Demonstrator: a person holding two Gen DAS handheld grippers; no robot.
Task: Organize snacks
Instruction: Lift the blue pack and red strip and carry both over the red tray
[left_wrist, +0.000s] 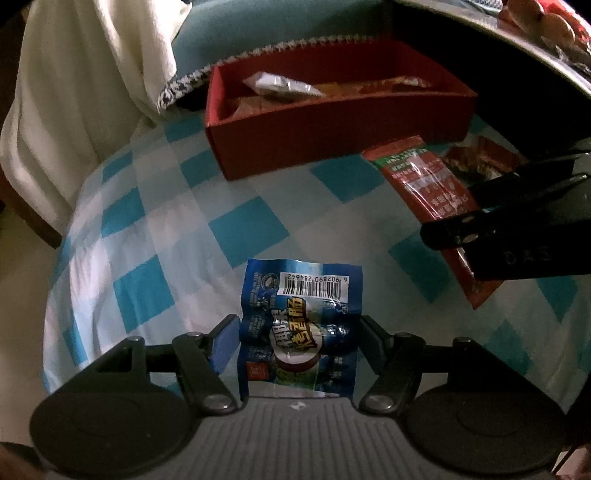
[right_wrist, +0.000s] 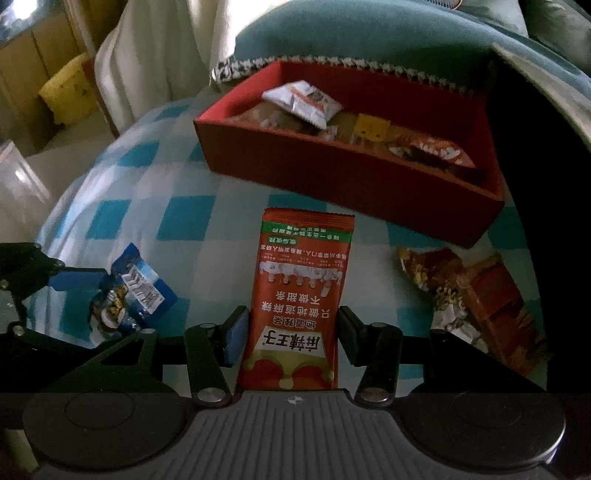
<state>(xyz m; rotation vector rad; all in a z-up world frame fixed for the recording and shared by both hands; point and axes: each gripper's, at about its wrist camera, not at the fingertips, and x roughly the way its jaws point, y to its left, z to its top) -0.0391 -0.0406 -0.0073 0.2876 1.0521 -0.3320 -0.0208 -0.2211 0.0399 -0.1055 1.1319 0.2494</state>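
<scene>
Brightness: we see both views dim, darkest along the right edge.
Light source: we find daylight on the pale curtain (left_wrist: 85, 96) at upper left.
Glare: we catch white glints on the red packet (left_wrist: 424, 177) and the blue packet (left_wrist: 301, 317).
Shadow: the red box (right_wrist: 332, 184) has a dark near wall.
Distortion: we see fisheye bending at the rims.
Blur: we find the far edges soft.

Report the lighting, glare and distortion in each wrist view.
Left wrist view: dim, fisheye-bent edges, glare on the red snack packet, red box slightly soft. Right wrist view: equally dim, black shadow at right, bright curtain upper left, checked cloth bulging.
</scene>
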